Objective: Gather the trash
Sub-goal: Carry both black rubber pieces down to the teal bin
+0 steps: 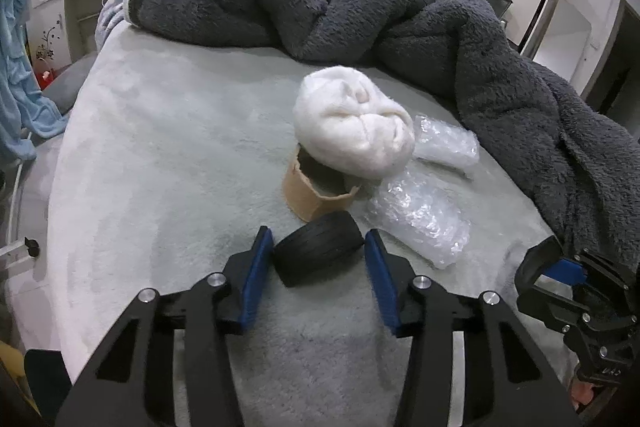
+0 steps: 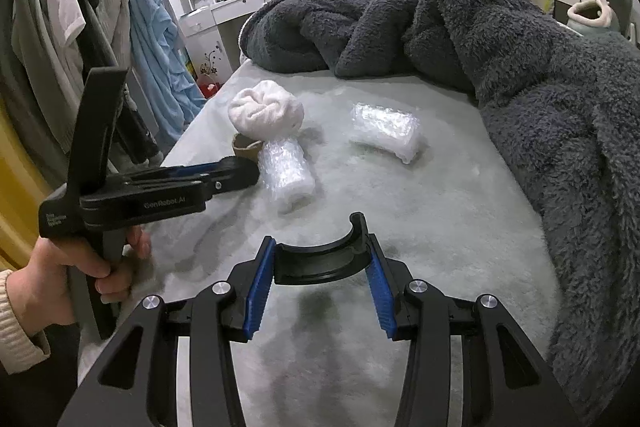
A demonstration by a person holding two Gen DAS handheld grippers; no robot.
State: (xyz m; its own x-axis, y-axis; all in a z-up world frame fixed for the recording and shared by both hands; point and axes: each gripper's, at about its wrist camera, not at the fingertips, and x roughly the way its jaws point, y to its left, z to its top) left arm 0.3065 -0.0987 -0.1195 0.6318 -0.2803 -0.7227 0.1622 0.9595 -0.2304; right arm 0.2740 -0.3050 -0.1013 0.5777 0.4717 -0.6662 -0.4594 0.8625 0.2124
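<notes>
On the bed (image 2: 400,187), trash lay clustered beside the dark blanket (image 1: 400,11): white wad (image 1: 352,123), bubble-wrap rolls (image 1: 420,223), cardboard ring (image 1: 308,195). The left gripper (image 1: 319,247) straddled a small black wheel (image 1: 320,247), jaws apart, apparently lining up a grasp. The right gripper (image 2: 321,259) clamped a curved black piece (image 2: 320,263).

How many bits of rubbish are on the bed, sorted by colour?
White fluff wad: 1
Clear bubble wrap: 2
Brown cardboard ring: 1
Black, the wheel between the left tool's fingers and the curved piece in the right tool: 2
Total: 6
</notes>
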